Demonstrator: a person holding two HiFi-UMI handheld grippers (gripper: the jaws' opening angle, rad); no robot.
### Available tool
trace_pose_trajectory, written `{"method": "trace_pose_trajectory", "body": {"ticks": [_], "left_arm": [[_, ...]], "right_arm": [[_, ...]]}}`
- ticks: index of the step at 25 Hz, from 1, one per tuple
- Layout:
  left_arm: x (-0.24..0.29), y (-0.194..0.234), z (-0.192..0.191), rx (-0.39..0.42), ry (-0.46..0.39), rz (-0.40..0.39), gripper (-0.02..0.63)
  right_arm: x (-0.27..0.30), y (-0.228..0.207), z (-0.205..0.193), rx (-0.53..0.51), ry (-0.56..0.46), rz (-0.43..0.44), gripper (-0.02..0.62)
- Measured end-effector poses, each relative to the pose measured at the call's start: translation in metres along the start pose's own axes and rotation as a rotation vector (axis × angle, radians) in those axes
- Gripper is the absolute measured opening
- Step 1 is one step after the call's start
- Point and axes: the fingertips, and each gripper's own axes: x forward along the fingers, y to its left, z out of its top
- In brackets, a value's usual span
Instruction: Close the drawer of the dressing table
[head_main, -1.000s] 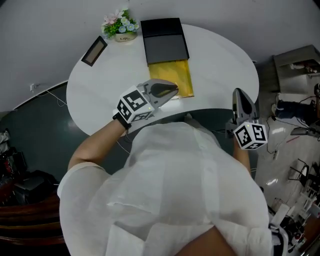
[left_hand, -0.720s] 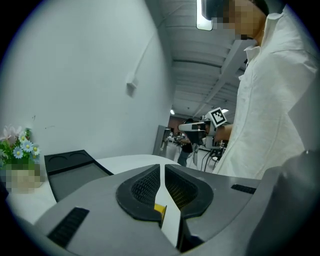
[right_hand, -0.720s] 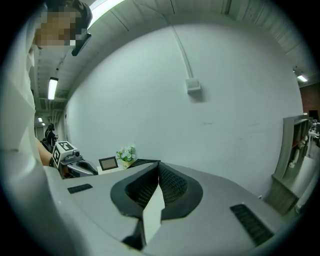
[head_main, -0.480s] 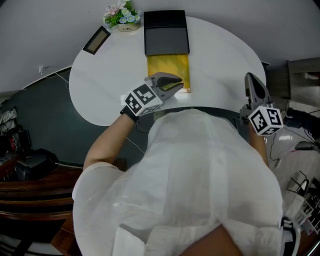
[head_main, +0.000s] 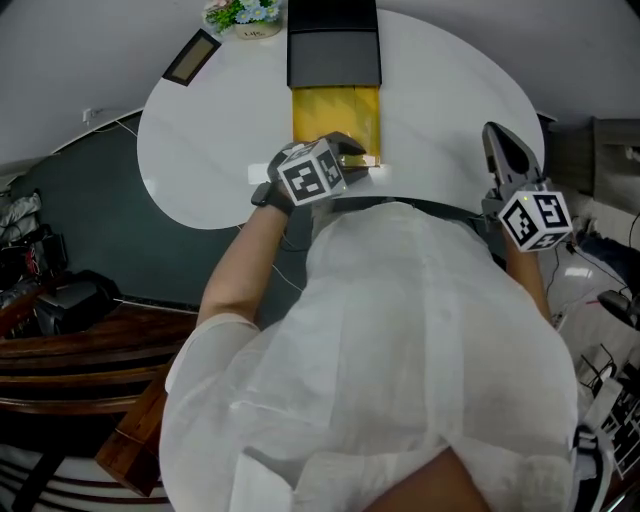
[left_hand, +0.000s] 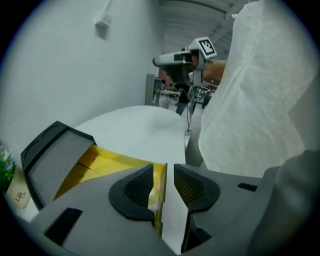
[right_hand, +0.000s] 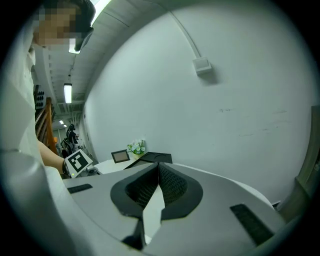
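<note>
White dressing table (head_main: 450, 110), pale wall (head_main: 70, 60), dark floor (head_main: 80, 240)

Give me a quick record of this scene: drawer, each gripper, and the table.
drawer: yellow, pulled out of the black box, not closed
left gripper: at the drawer's front edge; jaws have just been opening, the edge between them, not clamped
right gripper: shut, empty, by the table's right edge
table: white, rounded; flowers and frame at the back
</note>
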Motion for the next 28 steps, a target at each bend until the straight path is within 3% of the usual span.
{"method": "trace_pose_trajectory", "body": {"ticks": [4,11,28], "left_arm": [[0.021,-0.010,-0.022,0.056,0.152,-0.039,0.143],[0.040,-0.005,-0.042,0.055,0.264,-0.036,0.143],[0.067,-0.008,-0.049,0.093,0.364,-0.077,0.056]], "right_arm": [[0.001,-0.001,-0.003,0.002,0.005,0.019,0.009],[-0.003,-0.002,-0.010,0.017,0.004,0.018,0.009],[-0.011,0.003,-0.013,0.032,-0.006,0.029,0.009]]}}
